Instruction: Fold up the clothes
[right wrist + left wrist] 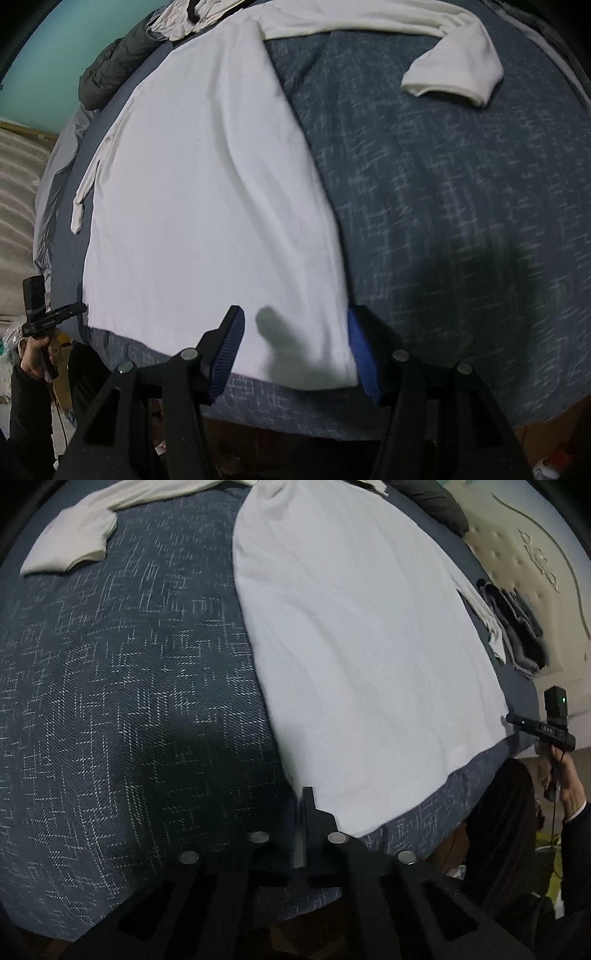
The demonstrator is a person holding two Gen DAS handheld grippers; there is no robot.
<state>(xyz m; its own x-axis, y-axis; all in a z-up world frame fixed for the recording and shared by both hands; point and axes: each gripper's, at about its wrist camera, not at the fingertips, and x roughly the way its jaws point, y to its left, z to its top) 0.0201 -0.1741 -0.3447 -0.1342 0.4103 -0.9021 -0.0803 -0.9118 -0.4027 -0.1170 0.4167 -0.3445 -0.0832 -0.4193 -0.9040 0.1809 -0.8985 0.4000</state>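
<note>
Left wrist view: the left gripper [301, 834] has its jaws pressed together with nothing between them, above the blue bedspread [129, 701] just beside the near left corner of the white shirt [351, 646].
Right wrist view: the right gripper [295, 350] stands about half open, its blue pads [231, 350] straddling the shirt's near right hem corner; no grip on the cloth is visible.
Shirt position: spread flat on the bed, hem toward the person, collar end far.
Sleeves: one sleeve [458, 70] lies stretched sideways across the bedspread; the other [86, 184] lies along the opposite edge of the body.
Progress: early. The shirt is laid out and smoothed; no fold is visible.
Remaining, by judgement: grip the hem corners, bring the sleeves in, fold the body.
Surroundings: other clothes [517, 627] lie near the headboard [535, 554].
</note>
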